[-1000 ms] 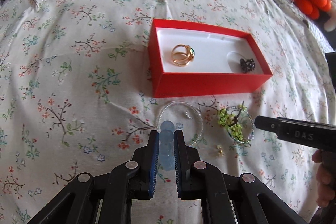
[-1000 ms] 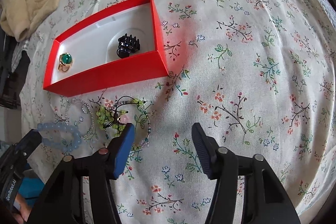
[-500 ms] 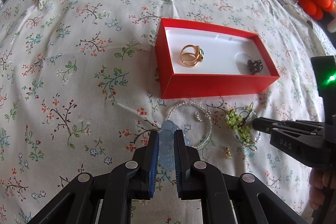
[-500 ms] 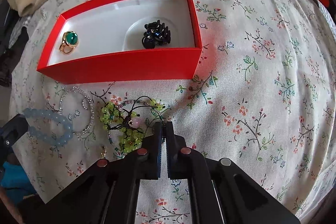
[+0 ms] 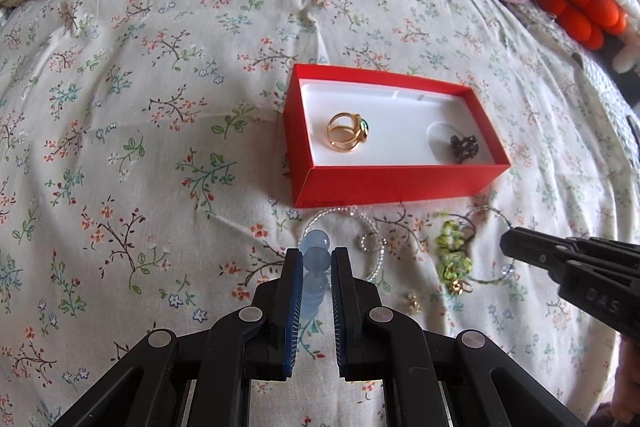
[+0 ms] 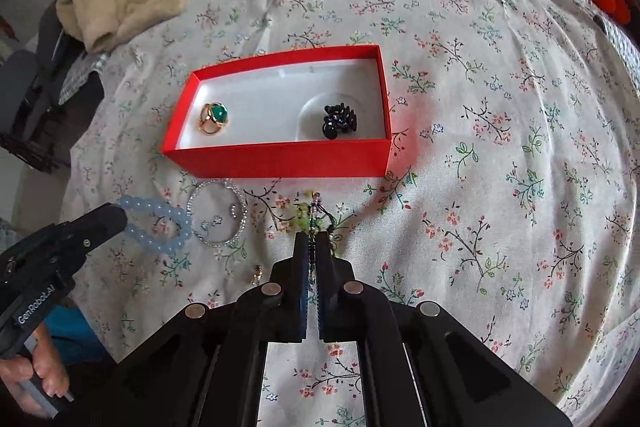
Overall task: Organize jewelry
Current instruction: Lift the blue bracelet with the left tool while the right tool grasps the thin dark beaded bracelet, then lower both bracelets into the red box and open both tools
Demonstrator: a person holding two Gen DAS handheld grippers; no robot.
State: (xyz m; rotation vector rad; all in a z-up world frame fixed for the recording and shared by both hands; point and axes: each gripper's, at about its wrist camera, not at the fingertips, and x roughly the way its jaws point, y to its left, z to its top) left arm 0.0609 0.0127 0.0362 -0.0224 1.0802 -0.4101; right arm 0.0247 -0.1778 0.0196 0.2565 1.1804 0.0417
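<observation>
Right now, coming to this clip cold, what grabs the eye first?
The red box on the floral bedspread, holding a gold green-stone ring and a black beaded piece. In front of it, the left gripper pinches a pale blue bead bracelet, and the right gripper a green beaded strand.

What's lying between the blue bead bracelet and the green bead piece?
The clear crystal bracelet, a loop on the bedspread between the blue bead bracelet and green bead piece; clearest in the right wrist view.
</observation>
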